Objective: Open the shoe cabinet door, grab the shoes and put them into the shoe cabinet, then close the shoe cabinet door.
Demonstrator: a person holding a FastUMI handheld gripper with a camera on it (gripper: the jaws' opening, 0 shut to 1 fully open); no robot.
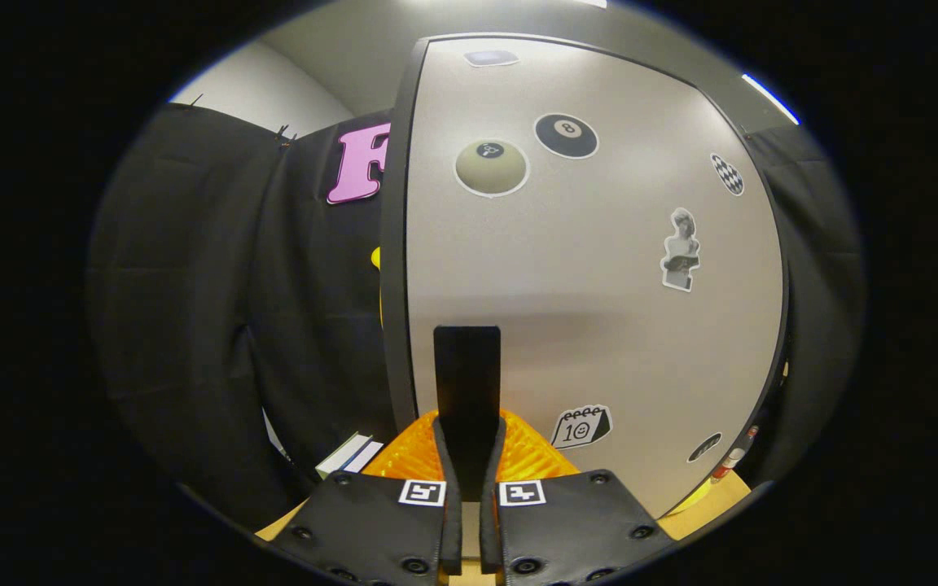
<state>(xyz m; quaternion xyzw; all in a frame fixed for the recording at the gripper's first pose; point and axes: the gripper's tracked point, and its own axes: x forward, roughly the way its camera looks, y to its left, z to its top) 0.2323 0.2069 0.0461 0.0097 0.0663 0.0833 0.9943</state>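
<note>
A light wooden bench (701, 509) shows at the foot of the shoe cabinet, with black cloth (216, 325) hung behind to the left and a grey wall above it; a small white box (348, 454) lies on the bench by the cabinet's left corner. The shoe cabinet door (591, 325), pale grey and dotted with stickers, stands just ahead of the gripper (469, 456); its fingers (443, 472) are drawn close together, pinching the door's upright black handle (467, 382), with orange ribbed pads (530, 456) flanking it.

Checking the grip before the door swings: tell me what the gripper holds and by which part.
The gripper is shut on the cabinet door's black handle, both fingers pressing its lower end.
</note>
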